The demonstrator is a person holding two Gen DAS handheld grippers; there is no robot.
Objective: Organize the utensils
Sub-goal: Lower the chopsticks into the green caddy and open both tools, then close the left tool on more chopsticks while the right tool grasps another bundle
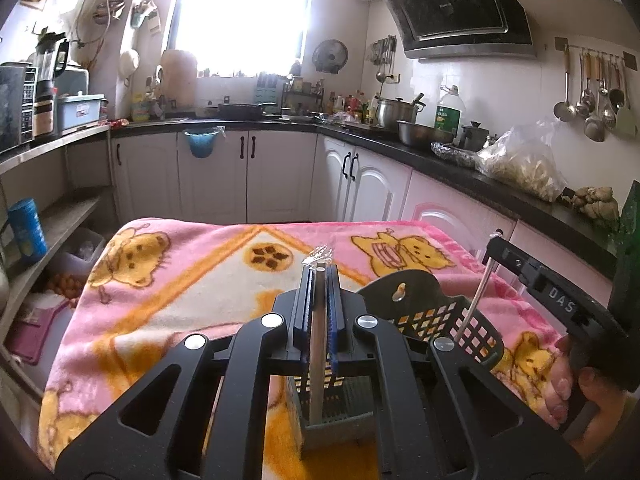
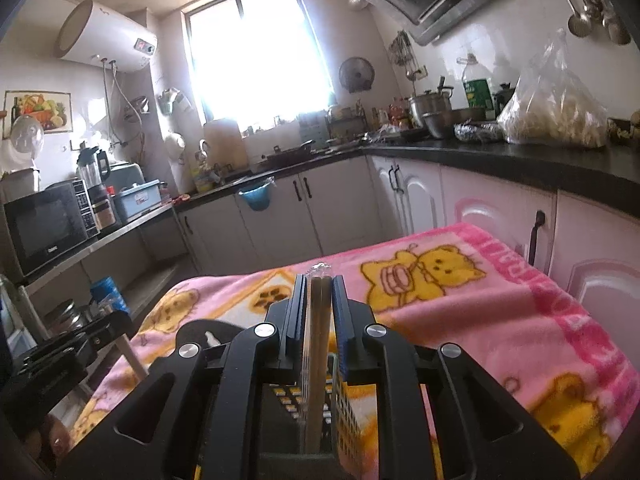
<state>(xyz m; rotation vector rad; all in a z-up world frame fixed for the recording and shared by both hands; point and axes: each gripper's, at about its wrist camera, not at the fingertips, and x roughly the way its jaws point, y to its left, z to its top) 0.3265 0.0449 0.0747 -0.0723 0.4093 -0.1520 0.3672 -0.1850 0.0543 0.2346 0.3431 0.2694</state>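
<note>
Both grippers hang over the dark slotted utensil holder (image 1: 448,320) on the pink blanket (image 1: 180,280). The left gripper (image 1: 319,270) is clamped on a plastic-wrapped utensil (image 1: 318,344)—its lower end reaches into the holder. The right gripper (image 2: 319,280) pinches wrapped chopsticks (image 2: 318,360) above the same holder.

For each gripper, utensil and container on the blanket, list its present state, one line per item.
left gripper: shut on a wrapped utensil.
wrapped utensil: upright, lower end in the holder.
right gripper: shut on wrapped chopsticks.
wrapped chopsticks: upright, reaching down into the holder.
holder: standing on the blanket.
</note>
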